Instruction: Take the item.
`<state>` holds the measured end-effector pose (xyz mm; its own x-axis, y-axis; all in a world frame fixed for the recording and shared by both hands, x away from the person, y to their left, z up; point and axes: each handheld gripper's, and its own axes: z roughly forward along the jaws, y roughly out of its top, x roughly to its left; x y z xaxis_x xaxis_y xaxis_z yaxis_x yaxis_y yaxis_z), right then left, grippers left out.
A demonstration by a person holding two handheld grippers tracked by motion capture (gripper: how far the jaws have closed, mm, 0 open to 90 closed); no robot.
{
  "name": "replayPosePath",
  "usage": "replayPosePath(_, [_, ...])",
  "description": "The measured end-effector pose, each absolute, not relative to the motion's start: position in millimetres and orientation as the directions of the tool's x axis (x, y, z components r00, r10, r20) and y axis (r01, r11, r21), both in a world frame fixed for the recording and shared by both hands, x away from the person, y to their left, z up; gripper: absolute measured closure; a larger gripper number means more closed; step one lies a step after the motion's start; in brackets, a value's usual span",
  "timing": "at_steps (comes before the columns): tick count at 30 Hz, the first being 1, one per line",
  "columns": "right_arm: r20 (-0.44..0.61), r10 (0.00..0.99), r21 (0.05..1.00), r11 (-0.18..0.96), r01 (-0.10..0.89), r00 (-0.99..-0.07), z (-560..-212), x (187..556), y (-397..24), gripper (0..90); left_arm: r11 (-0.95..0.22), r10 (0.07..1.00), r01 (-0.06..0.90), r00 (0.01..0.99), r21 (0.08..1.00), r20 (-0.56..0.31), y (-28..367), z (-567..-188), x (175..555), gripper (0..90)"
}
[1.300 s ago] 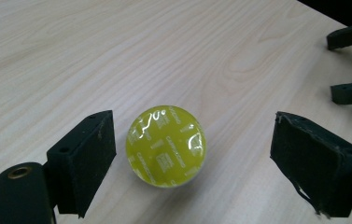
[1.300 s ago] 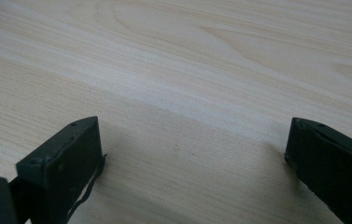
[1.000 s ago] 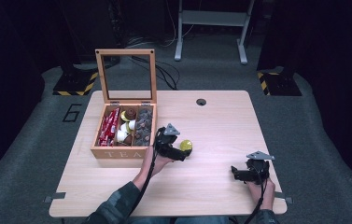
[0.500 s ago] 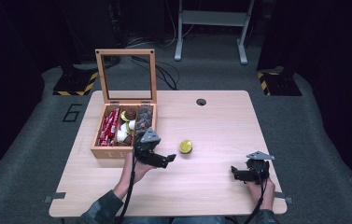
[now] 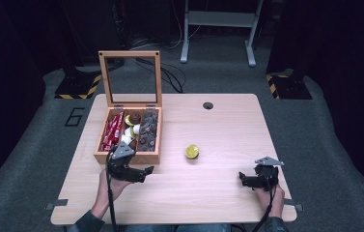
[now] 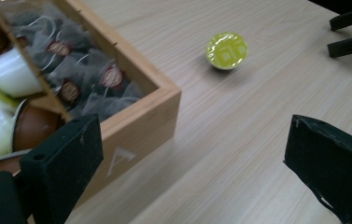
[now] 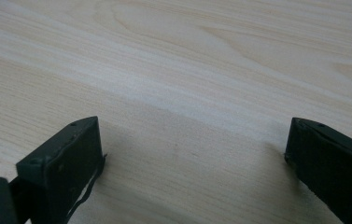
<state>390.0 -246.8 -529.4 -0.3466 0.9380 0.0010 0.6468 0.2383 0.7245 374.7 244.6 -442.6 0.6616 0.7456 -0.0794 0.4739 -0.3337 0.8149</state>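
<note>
Dark floor and black stands are seen all round the pale wooden bench [image 5: 228, 130], and little can be made out in the shadows behind it. On the bench a wooden box [image 5: 127, 155] is set with its glass lid stood up. Red packets [image 5: 112, 130], small cups and dark tea bags [image 6: 85, 79] are packed inside in rows, but the far cups are too small to tell apart from above. In the left gripper view the box is cut off at the left edge, and part of it is hidden by one black jaw.

A small yellow-green capsule [image 5: 192, 152] is left alone on the bare wood, well apart from the box and from both tongs. Nothing is touching it.

The left tongs [image 5: 147, 170] are held low near the front corner of the box. Their jaws have just been opening and are spread wide, with nothing between them.

The right tongs [image 5: 242, 178] are held near the right front edge, also spread wide over bare wood and pinching nothing.
</note>
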Motion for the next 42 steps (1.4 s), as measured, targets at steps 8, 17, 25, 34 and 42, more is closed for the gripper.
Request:
replayPosePath(8, [0.001,0.938,0.724,0.238,0.647,-0.346,-529,390,-247,3.2,-0.308,0.793,0.508,0.604,0.804,-0.078,275,-456,356,1.0])
replayPosePath(17, [0.001,0.938,0.724,0.238,0.647,-0.346,-529,390,-247,3.2,-0.26,0.844,0.571,0.526,0.779,-0.105,307,-478,343,0.0])
replayPosePath(25, [0.001,0.938,0.724,0.238,0.647,-0.345,-529,390,-247,3.2,-0.236,0.888,0.624,0.449,0.745,-0.095,330,-503,341,0.0])
replayPosePath(34, [0.001,0.938,0.724,0.238,0.647,-0.346,-529,390,-247,3.2,-0.252,0.906,0.637,0.421,0.729,-0.054,337,-518,343,0.0])
replayPosePath(42, [0.001,0.939,0.724,0.237,0.647,-0.345,-529,390,-247,3.2,-0.243,0.912,0.647,0.407,0.723,-0.058,342,-523,347,0.0])
